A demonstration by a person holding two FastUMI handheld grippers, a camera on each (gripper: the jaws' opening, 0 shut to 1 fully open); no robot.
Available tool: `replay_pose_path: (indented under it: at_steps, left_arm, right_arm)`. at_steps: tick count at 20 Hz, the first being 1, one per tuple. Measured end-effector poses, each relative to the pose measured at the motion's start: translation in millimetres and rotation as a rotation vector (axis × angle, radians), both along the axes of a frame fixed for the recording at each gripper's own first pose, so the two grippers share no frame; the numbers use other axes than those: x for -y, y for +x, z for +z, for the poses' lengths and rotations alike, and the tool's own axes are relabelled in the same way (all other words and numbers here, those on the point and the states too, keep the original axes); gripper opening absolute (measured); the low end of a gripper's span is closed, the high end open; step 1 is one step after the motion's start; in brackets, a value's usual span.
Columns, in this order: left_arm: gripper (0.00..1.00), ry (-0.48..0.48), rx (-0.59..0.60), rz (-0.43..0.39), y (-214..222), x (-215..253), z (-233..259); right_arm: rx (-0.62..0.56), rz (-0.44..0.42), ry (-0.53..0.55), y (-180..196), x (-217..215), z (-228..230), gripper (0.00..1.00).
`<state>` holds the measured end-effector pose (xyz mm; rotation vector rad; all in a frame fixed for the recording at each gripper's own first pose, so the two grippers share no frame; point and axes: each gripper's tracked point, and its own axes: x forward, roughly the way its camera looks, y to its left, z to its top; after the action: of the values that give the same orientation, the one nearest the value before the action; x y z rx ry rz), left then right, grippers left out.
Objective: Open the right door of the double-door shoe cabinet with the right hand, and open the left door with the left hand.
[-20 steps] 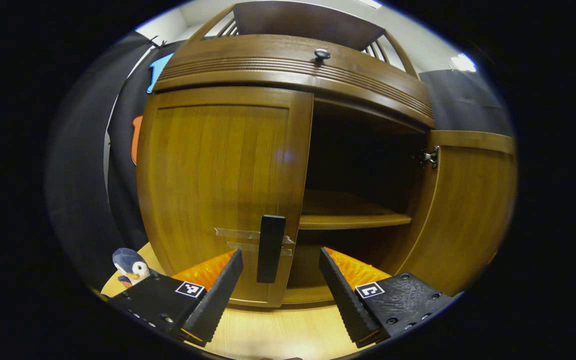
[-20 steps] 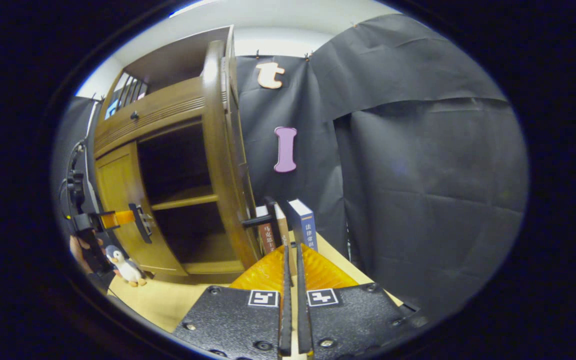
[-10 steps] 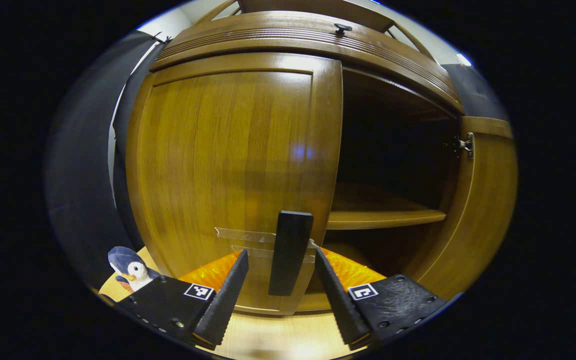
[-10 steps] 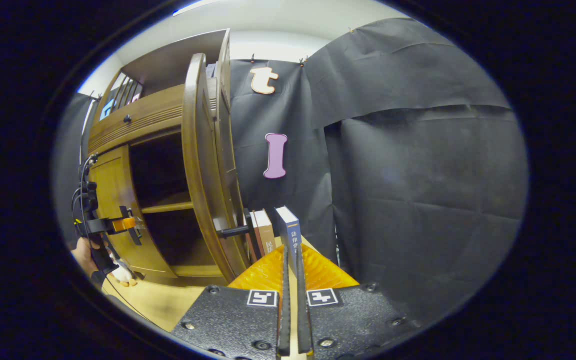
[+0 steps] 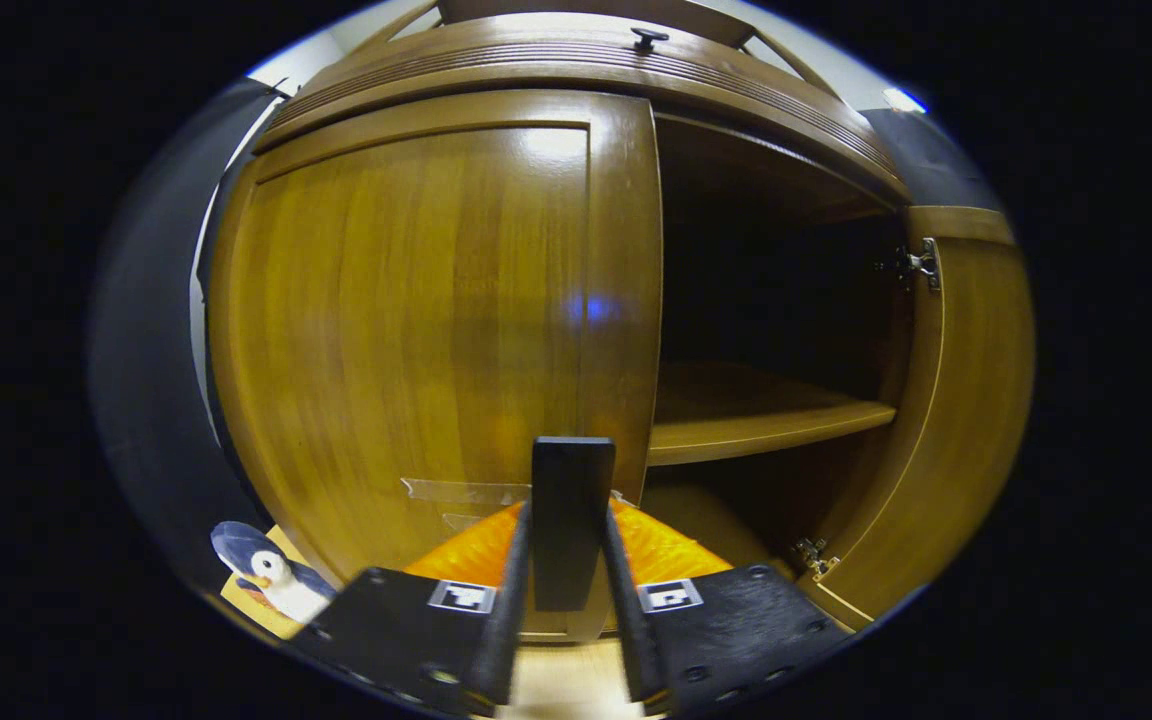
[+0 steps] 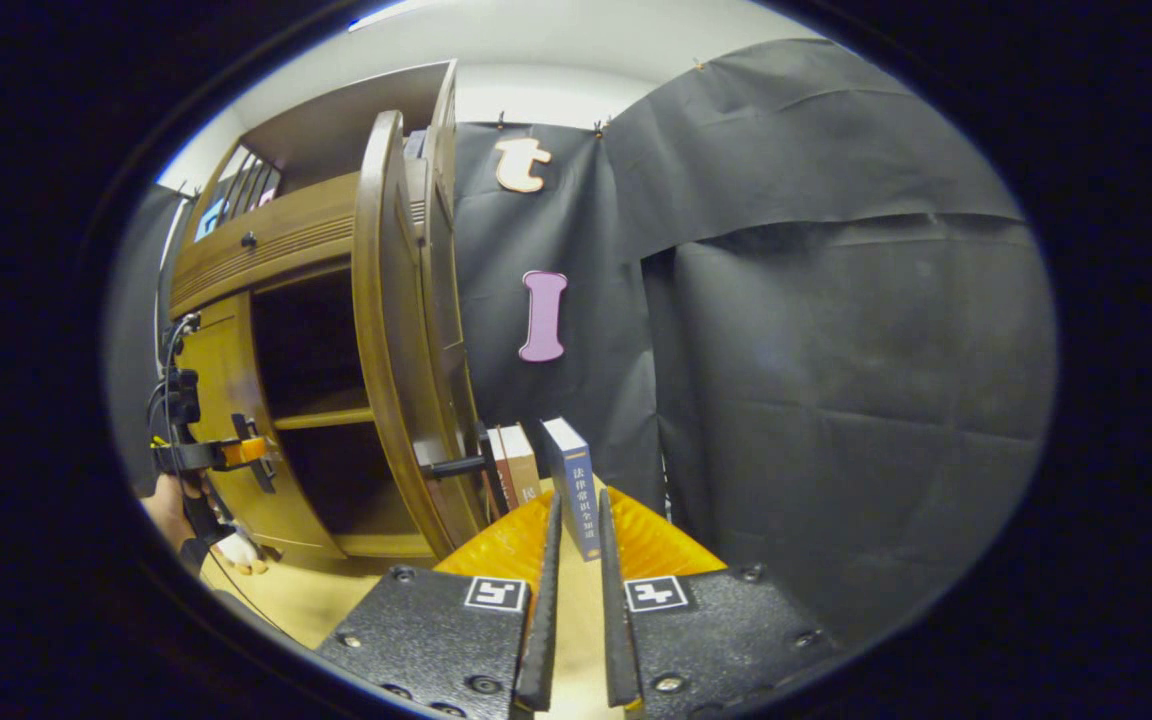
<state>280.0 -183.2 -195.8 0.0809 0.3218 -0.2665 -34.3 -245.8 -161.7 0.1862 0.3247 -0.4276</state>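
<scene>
The wooden shoe cabinet (image 5: 586,70) faces me in the left gripper view. Its left door (image 5: 416,300) is closed against the frame. My left gripper (image 5: 566,512) is shut on that door's upright black handle (image 5: 572,480), one finger pressing each side. The right door (image 5: 956,400) stands swung out, baring a dark inside with a shelf (image 5: 756,425). In the right gripper view that right door (image 6: 386,330) is edge-on, its handle (image 6: 451,465) sticking out. My right gripper (image 6: 577,505) hangs to the right of it, fingers slightly apart, holding nothing. The left gripper (image 6: 226,455) and a hand (image 6: 176,510) are at the far door.
A penguin toy (image 5: 271,575) sits on the light wooden table (image 6: 306,600) left of the cabinet. Several upright books (image 6: 576,480) stand just right of the open door, close ahead of my right gripper. Black cloth (image 6: 836,380) walls the booth behind.
My left gripper moved in around the left door's handle and closed on it. My right gripper's fingers parted a little, away from the right door's handle.
</scene>
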Motion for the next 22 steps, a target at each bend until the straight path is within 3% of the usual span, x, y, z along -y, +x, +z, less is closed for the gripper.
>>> replay_pose_path:
  at_steps: [1,2,3,4,6,11,12,13,22]
  left_arm:
    - [0.29,0.001,-0.007,0.0,3.3,1.2,-1.9]
    - [0.4,0.0,-0.005,-0.001,3.7,1.7,-1.2]
    - [0.4,0.003,-0.004,0.003,-0.3,-1.3,3.0]
    - [0.33,0.006,-0.002,0.002,2.2,-0.8,1.3]
    - [0.33,0.014,0.003,-0.007,4.3,-0.8,-1.0]
    - [0.3,0.021,-0.008,0.006,-0.9,-1.9,-0.6]
    - [0.19,0.031,-0.002,0.015,-2.0,-3.2,0.6]
    - [0.3,0.032,0.0,0.024,-4.8,-4.9,1.3]
    - [0.29,0.002,0.002,0.05,-38.9,-21.0,8.3]
  right_arm:
    - [0.0,-0.001,0.0,-0.1,-0.9,0.5,0.25]
    - [-0.002,-0.003,0.0,-0.8,-1.1,-0.3,0.32]
    - [-0.004,-0.006,-0.001,-2.5,-1.2,-0.3,0.35]
    - [-0.002,-0.007,-0.004,-4.1,-1.6,0.3,0.41]
    - [0.0,-0.013,-0.007,-6.2,-1.8,1.8,0.46]
    - [-0.006,-0.03,-0.013,-12.4,-4.0,4.1,0.46]
    - [-0.008,-0.029,-0.019,-13.5,-5.7,3.7,0.46]
    - [-0.009,-0.028,-0.021,-14.5,-7.6,3.7,0.46]
    - [-0.014,0.006,-0.025,-23.4,-22.8,3.5,0.46]
